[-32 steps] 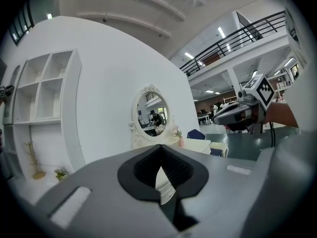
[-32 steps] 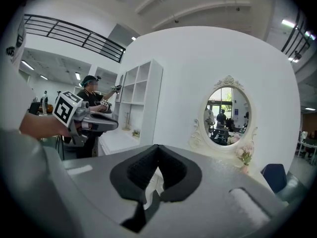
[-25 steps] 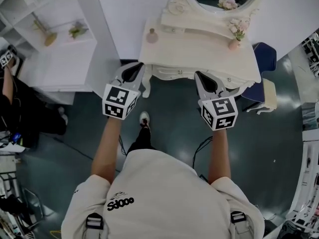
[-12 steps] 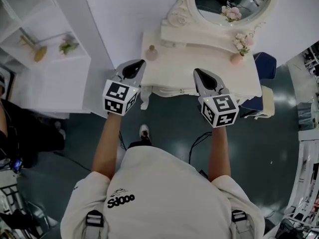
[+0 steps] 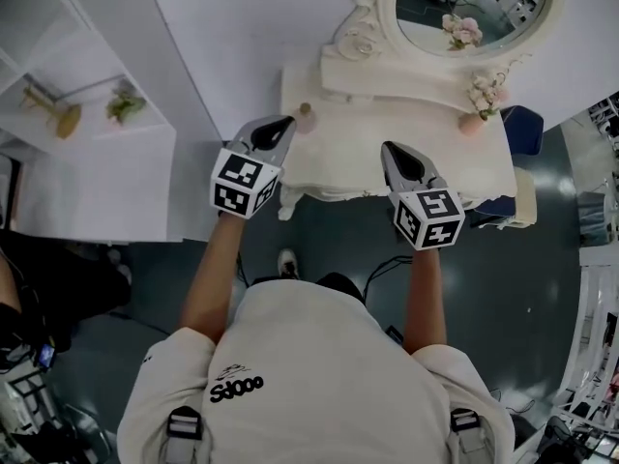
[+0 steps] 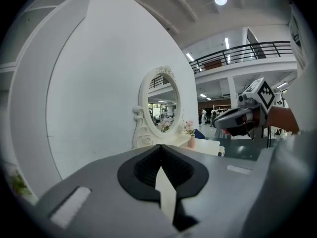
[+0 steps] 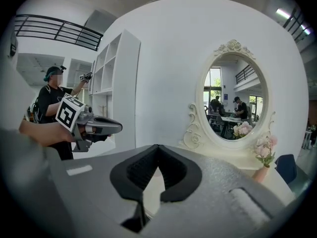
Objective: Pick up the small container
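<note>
A small pink container (image 5: 305,117) stands near the back left corner of the white dressing table (image 5: 387,158). My left gripper (image 5: 286,122) is shut and empty, its tip just left of the container and close to it. My right gripper (image 5: 390,148) hovers over the table's front middle, shut with nothing between its fingers. In the left gripper view the closed jaws (image 6: 161,148) point at the mirror (image 6: 163,103), and the container does not show. The right gripper view has its closed jaws (image 7: 157,148) aimed at the table below the mirror (image 7: 235,98).
A pink vase with flowers (image 5: 471,122) stands at the table's back right, under the oval mirror (image 5: 469,8). White shelves (image 5: 87,114) stand to the left, a blue chair (image 5: 527,124) to the right. A person (image 7: 52,98) stands far off by the shelves.
Both grippers have moved forward from in front of the table to over it. The left gripper's tip has come up beside the pink container. Both stay shut.
</note>
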`<state>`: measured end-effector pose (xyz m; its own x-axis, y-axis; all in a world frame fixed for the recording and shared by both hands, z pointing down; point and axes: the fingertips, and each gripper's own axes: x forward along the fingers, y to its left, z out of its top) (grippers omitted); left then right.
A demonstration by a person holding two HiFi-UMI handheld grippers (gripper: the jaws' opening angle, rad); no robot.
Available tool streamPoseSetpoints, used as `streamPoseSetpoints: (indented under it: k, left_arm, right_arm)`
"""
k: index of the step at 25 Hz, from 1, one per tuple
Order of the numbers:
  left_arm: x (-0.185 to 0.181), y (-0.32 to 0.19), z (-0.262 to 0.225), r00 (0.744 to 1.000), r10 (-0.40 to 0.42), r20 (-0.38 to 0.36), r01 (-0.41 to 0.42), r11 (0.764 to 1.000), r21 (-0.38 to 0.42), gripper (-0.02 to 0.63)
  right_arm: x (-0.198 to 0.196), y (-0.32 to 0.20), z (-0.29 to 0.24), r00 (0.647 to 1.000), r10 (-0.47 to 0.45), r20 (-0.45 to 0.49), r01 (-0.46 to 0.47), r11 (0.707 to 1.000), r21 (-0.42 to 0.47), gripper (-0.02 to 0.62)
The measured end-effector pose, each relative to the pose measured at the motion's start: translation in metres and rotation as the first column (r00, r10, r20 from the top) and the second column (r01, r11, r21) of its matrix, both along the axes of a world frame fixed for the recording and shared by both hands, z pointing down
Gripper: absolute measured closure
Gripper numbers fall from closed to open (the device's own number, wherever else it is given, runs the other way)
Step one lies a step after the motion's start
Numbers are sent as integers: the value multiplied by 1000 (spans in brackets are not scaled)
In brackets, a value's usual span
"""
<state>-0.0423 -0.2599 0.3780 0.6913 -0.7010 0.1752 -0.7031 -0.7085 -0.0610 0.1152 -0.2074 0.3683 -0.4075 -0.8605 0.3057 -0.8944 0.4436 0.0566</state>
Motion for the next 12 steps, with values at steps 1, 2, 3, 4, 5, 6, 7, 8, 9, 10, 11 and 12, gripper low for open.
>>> streamPoseSetpoints:
  k: [1, 2, 3, 4, 5, 6, 7, 8, 9, 10, 11, 12]
  left_arm:
    - [0, -5, 4, 1000, 4, 2, -4, 1000, -8, 586]
    - [-1, -10, 8, 1000, 6, 2, -6, 1000, -17, 586]
    - [-1, -16, 12, 1000, 7, 2, -6, 1000, -27, 586]
    - [0, -21, 17, 1000, 7, 4, -7, 999, -38, 586]
    - [1, -25, 22, 1000, 9, 8, -9, 999, -51, 586]
    - [2, -29, 27, 1000, 14, 13, -13, 998, -67, 586]
    - [4, -33, 33, 1000, 21, 20, -19, 996, -85, 586]
    - [4, -37, 39, 999, 27, 27, -24, 994, -103, 586]
    - [5, -42, 43, 999, 30, 30, -26, 993, -116, 586]
    - [4, -48, 47, 999, 27, 30, -23, 992, -124, 586]
    - [4, -54, 50, 999, 19, 27, -15, 992, -124, 586]
    - [4, -61, 53, 1000, 9, 21, -7, 993, -120, 586]
  right_arm:
    - [-2, -3, 1, 1000, 2, 1, -2, 1000, -4, 592]
    - [-3, -6, 3, 1000, 4, -1, -4, 1000, -9, 592]
    - [-4, -9, 4, 1000, 5, -4, -5, 1000, -14, 592]
    - [-4, -12, 6, 1000, 7, -6, -7, 1000, -20, 592]
    - [-4, -15, 8, 1000, 9, -7, -10, 1000, -26, 592]
    - [-3, -18, 10, 1000, 12, -6, -12, 999, -32, 592]
    - [-3, -21, 13, 1000, 15, -5, -15, 999, -39, 592]
    - [-2, -25, 16, 1000, 18, -5, -18, 999, -47, 592]
    - [-2, -28, 20, 1000, 19, -4, -19, 998, -55, 592]
    - [-3, -33, 23, 1000, 19, -4, -19, 998, -62, 592]
    - [-3, -37, 26, 1000, 17, -5, -17, 997, -69, 592]
    - [-3, -42, 29, 1000, 13, -6, -13, 997, -76, 592]
